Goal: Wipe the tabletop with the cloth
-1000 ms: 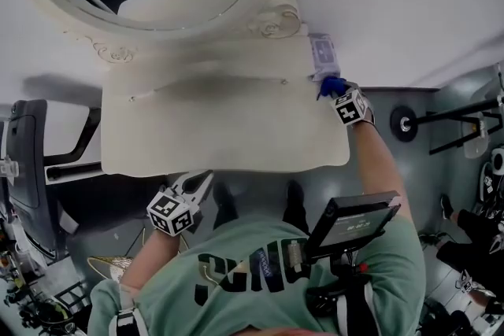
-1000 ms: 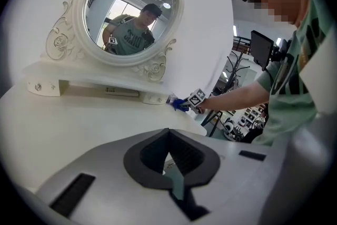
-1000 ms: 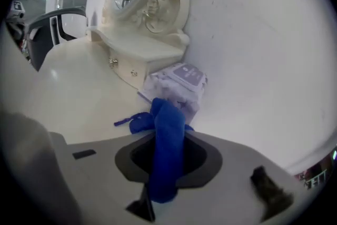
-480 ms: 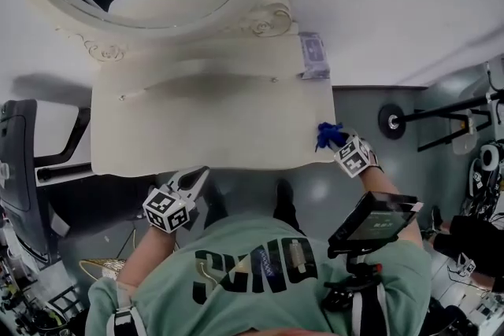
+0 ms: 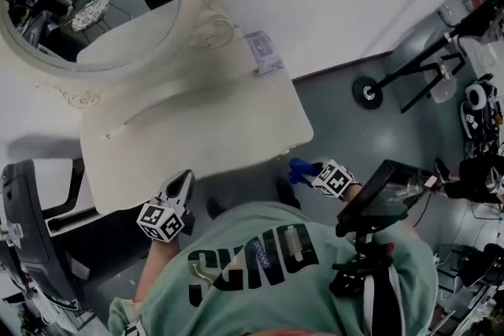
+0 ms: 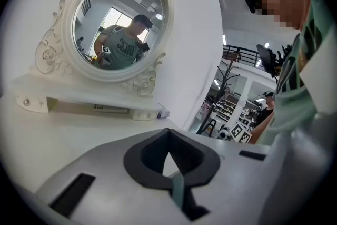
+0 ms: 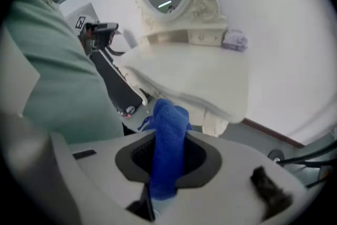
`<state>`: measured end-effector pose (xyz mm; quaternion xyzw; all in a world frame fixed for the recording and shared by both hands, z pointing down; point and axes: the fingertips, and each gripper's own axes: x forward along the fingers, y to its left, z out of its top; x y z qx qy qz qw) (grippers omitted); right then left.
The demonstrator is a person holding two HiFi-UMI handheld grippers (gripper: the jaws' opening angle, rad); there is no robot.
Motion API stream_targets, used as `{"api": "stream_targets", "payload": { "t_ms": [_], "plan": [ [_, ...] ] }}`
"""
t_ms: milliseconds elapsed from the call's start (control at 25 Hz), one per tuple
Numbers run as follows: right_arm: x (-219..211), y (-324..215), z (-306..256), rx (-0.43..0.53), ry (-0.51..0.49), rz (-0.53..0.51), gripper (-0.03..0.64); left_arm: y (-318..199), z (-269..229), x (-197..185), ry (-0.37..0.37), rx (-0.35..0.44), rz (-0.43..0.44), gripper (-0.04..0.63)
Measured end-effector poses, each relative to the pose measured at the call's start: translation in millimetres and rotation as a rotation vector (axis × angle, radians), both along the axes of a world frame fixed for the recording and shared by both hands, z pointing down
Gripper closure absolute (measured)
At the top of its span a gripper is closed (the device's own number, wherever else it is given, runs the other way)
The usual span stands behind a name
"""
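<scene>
The cream tabletop (image 5: 197, 130) lies under an oval mirror (image 5: 87, 4) set against the white wall. My right gripper (image 5: 309, 171) is off the table's front right corner, over the grey floor, shut on a blue cloth (image 5: 298, 168). In the right gripper view the cloth (image 7: 168, 134) stands bunched between the jaws of the right gripper (image 7: 168, 158), with the tabletop (image 7: 195, 74) ahead of it. My left gripper (image 5: 181, 189) hovers at the table's front edge, shut with nothing in it. In the left gripper view the left gripper (image 6: 169, 153) points over the tabletop (image 6: 52, 134) toward the mirror (image 6: 121, 23).
A small purple-and-white packet (image 5: 264, 53) lies at the table's back right corner. A black chair (image 5: 31, 216) stands to the left. A black stand with a round base (image 5: 366, 93) sits on the floor to the right. A black screen device (image 5: 378, 197) hangs at the person's chest.
My right gripper drew the blue cloth from the back right corner near the packet, along the right edge and off the front of the table. The left gripper barely moved. The head view has swung.
</scene>
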<state>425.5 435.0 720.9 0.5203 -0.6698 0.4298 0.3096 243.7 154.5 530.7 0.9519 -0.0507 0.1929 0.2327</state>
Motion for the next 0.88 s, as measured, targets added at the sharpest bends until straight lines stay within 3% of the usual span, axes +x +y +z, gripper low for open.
{"api": "stream_targets", "payload": {
  "t_ms": [120,280,480,640,880],
  "plan": [
    [11,-64,-60,0.161,0.019,0.020,0.543,-12,-24,-13,0.034,0.041,-0.047,0.598],
    [27,-157,-170,0.456,0.029,0.078,0.543,-40,-62,-29,0.093,0.115,-0.116,0.598],
    [9,-211,-286,0.723,0.025,0.092,0.543,-64,-117,-57,0.179,0.198,-0.211,0.598],
    [-8,-234,-322,0.791,-0.002,0.025,0.543,-79,-142,-69,0.242,0.247,-0.287,0.598],
    [-4,-239,-324,0.791,-0.026,0.032,0.543,-88,-153,-69,0.250,0.264,-0.318,0.598]
  ]
}}
